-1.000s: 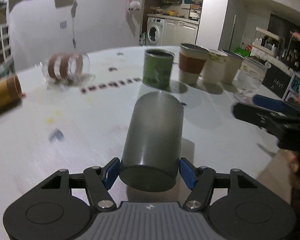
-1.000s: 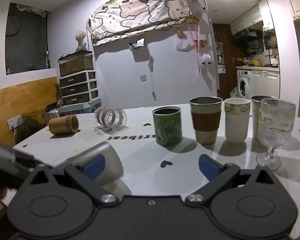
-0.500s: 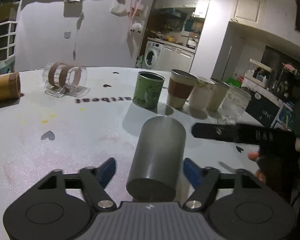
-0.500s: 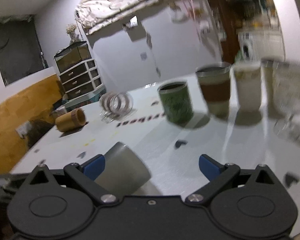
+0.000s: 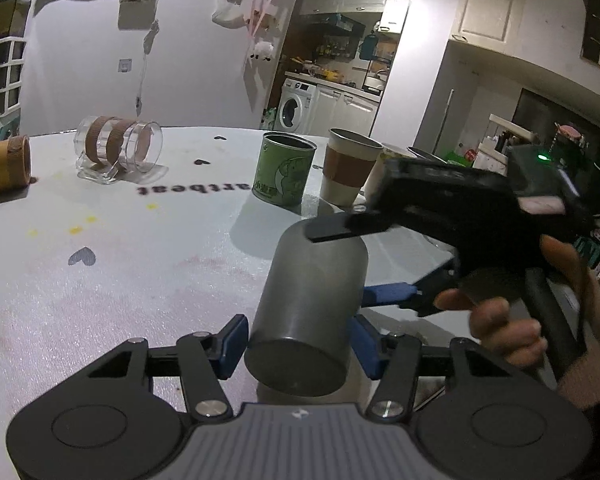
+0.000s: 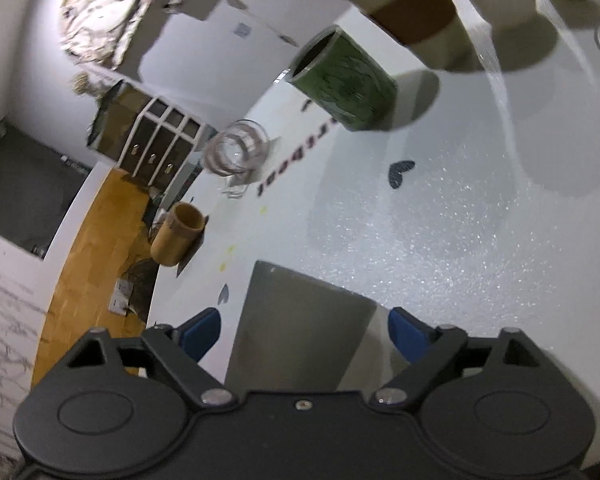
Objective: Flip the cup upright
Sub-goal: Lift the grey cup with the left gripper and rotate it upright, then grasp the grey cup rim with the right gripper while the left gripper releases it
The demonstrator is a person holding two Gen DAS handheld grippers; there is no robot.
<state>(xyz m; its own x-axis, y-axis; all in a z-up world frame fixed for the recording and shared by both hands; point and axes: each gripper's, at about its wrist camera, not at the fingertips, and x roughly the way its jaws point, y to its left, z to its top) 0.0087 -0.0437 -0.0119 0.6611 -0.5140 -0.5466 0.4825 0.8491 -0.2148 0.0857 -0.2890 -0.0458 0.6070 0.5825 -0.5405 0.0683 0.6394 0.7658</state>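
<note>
Centrally, low in the left wrist view, the grey cup (image 5: 308,316) lies tilted between the left gripper (image 5: 296,346) pads, which touch its base. The right gripper (image 6: 304,330), spread wide, straddles its body (pads apart from it). Behind stand a green tin (image 5: 284,172) and banded cup (image 5: 350,172); upper left lie a glass (image 5: 116,152) and bamboo cup (image 5: 4,166).

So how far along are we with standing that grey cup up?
Four cups and a glass stand upright already. In hand: the grey cup, raised by the left gripper; the right gripper straddles it, open. Left: setting it upright, mouth up.
</note>
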